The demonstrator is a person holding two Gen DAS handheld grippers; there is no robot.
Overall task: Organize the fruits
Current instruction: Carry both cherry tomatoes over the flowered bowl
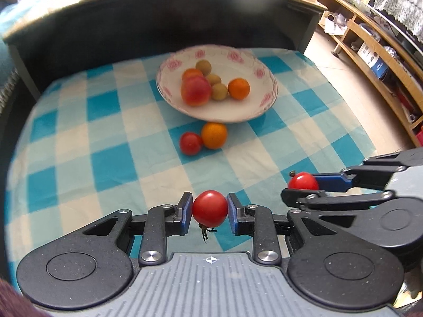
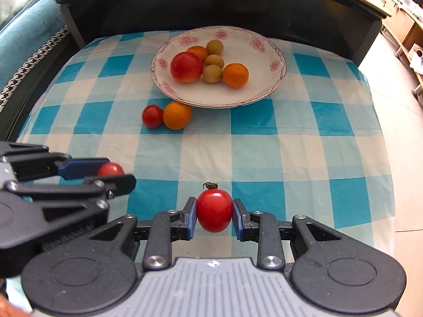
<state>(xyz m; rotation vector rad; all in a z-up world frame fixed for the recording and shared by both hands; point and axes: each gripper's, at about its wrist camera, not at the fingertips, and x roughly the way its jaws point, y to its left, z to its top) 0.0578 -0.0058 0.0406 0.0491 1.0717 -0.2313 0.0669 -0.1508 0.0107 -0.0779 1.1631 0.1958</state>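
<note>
My left gripper (image 1: 209,209) is shut on a red cherry tomato (image 1: 209,208), stem hanging down. My right gripper (image 2: 214,212) is shut on another red tomato (image 2: 214,210), stem up; it also shows in the left wrist view (image 1: 303,181). The left gripper with its tomato (image 2: 110,169) shows at the left of the right wrist view. A white floral plate (image 1: 246,111) (image 2: 238,97) at the far middle holds an apple (image 2: 186,67), two oranges and three small green fruits. A tomato (image 2: 152,116) and an orange (image 2: 177,115) lie on the cloth before the plate.
A blue and white checked cloth (image 2: 264,145) covers the table. A dark raised ledge (image 2: 211,2) runs behind the plate. Wooden shelves (image 1: 375,60) stand to the right across the floor. A teal sofa (image 2: 23,39) is at the left.
</note>
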